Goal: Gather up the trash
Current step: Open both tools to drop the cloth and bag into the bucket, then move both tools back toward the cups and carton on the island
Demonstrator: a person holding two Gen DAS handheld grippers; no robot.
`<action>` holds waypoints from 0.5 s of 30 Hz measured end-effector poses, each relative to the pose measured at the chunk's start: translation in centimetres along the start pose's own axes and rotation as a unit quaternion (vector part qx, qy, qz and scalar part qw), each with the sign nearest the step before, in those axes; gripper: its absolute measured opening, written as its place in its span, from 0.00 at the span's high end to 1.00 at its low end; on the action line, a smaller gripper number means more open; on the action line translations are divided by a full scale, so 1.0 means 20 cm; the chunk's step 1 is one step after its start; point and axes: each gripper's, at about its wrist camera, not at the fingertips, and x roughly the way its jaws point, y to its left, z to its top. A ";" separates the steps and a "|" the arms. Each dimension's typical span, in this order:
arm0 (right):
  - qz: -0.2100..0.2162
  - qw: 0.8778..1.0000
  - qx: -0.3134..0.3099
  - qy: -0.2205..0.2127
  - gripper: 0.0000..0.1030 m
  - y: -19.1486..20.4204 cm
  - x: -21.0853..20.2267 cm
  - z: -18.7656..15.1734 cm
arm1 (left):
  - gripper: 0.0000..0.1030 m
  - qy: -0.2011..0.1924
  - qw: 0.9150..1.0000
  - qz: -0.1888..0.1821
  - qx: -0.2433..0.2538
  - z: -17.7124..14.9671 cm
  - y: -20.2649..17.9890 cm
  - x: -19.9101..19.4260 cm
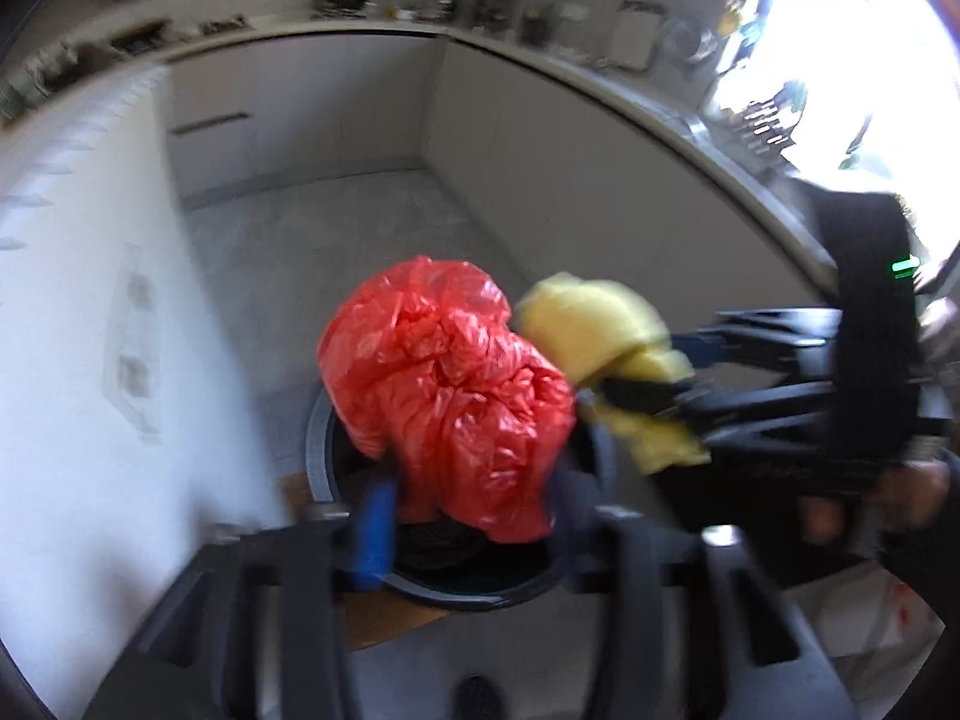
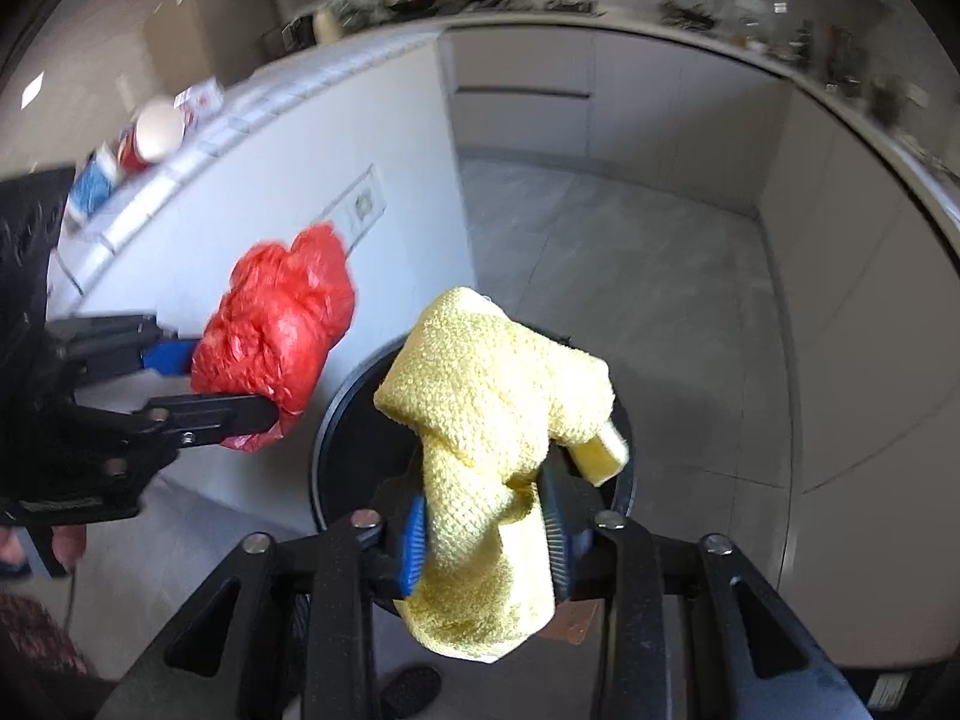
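1. Left wrist view: the left hand-held gripper is clamped on a red bag, held above the open bin on the floor. The right hand-held gripper enters from the right, pinching a yellow cloth.
2. Right wrist view: the cloth hangs between the closed fingers, directly over the bin; the bag sits left of the rim.
3. Step, as judged: depositing. Next, each load needs centring over the opening, then release.

Grey tiled floor; white cabinets; cluttered counter
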 end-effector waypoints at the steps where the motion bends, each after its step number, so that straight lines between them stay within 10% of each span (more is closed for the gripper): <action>1: -0.005 1.000 -0.005 0.010 0.22 -0.02 0.06 0.00 | 0.08 0.006 0.999 0.033 -0.015 -0.02 0.05 0.02; 4: -0.036 0.999 0.002 0.014 0.01 -0.11 0.13 -0.03 | 0.08 0.010 0.997 0.055 -0.061 -0.05 0.14 0.01; 15: -0.099 0.994 0.042 -0.030 0.00 -0.12 -0.01 0.04 | 0.07 -0.019 0.990 0.126 -0.059 -0.01 0.06 -0.11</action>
